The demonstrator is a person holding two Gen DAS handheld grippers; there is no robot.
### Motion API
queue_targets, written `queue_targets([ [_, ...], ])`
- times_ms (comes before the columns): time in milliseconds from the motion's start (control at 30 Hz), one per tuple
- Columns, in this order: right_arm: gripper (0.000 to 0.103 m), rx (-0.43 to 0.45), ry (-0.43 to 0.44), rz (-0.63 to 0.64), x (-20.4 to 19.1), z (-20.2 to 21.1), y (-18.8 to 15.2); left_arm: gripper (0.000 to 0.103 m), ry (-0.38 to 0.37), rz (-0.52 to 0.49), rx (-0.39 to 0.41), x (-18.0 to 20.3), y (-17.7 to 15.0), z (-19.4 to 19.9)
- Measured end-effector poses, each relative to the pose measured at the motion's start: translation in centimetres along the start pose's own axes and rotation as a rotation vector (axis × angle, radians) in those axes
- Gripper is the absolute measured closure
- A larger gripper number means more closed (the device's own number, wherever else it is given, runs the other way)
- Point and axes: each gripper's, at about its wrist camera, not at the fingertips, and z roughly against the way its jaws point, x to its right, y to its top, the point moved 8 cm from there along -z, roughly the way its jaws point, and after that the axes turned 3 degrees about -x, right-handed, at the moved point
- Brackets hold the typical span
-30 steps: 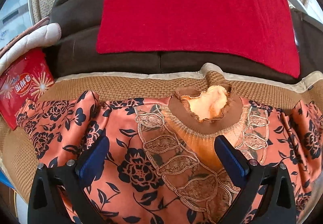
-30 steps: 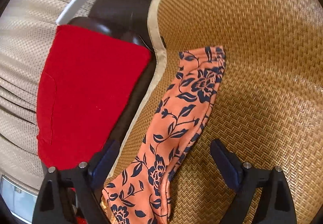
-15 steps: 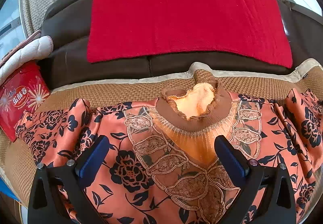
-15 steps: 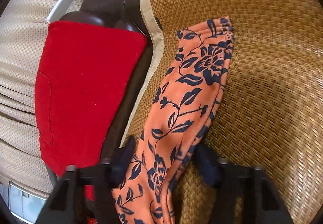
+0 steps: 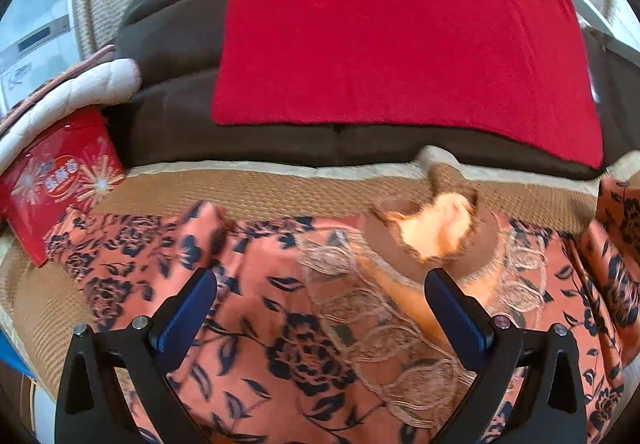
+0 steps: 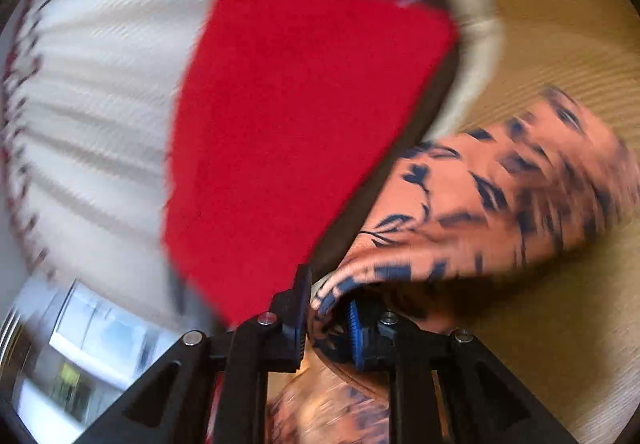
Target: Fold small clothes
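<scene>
An orange top (image 5: 280, 308) with dark blue flowers, lace front and brown collar (image 5: 436, 228) lies spread on the woven mat (image 5: 256, 188). My left gripper (image 5: 320, 312) is open and hovers over its chest, touching nothing. My right gripper (image 6: 328, 320) is shut on the top's right sleeve (image 6: 500, 200) and holds it lifted off the mat; the view is blurred. That sleeve shows folded up at the right edge of the left wrist view (image 5: 616, 244). The left sleeve (image 5: 120, 248) lies flat.
A red cloth (image 5: 400, 36) drapes over the dark brown sofa back (image 5: 176, 116) behind the mat. A red printed bag (image 5: 60, 180) and a white padded item (image 5: 72, 92) sit at the left. The mat extends right of the sleeve (image 6: 560, 24).
My right gripper closed on the right sleeve and lifted it, swinging left. The left gripper shifted left over the top and stayed open.
</scene>
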Motion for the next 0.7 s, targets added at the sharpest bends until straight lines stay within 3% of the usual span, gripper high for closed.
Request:
queue_targets([
  [67,0.085,-0.072,0.025,0.075,-2.8,-1.6,-2.8,0.000,0.027,0.019,0.016,-1.4,0.3,0.3],
  [200,0.081,-0.324,-0.002,0.201,-6.5,-6.5,-12.1,0.000,0.061,0.064,0.017,-4.4,0.4,0.4],
  [300,0.081,-0.461,-0.134,0.239,-5.7,-9.2,-17.9,0.000,0.069,0.100,-0.005,-6.1,0.1,0.2],
  [433,0.081,-0.597,-0.284,0.194,-2.5,-10.6,-21.7,0.000,0.074,0.100,-0.030,-7.1,-0.9,0.0],
  [500,0.079,-0.584,-0.286,0.162,-2.0,-9.5,-21.5,0.000,0.071,0.077,-0.032,-6.8,-1.4,0.2],
  [567,0.066,-0.573,-0.280,0.119,-1.8,-7.4,-21.3,0.000,0.072,0.052,-0.030,-6.2,-1.8,0.5],
  [600,0.039,-0.553,-0.252,0.080,-1.8,-6.3,-20.5,0.000,0.069,0.044,-0.031,-5.9,-2.0,0.5],
  [633,0.022,-0.513,-0.208,0.050,-2.2,-5.1,-19.7,0.000,0.064,0.038,-0.036,-5.6,-2.2,0.6],
  [700,0.022,-0.408,-0.152,-0.008,-2.8,-3.2,-17.4,0.000,0.042,0.037,-0.049,-5.1,-2.5,0.5],
])
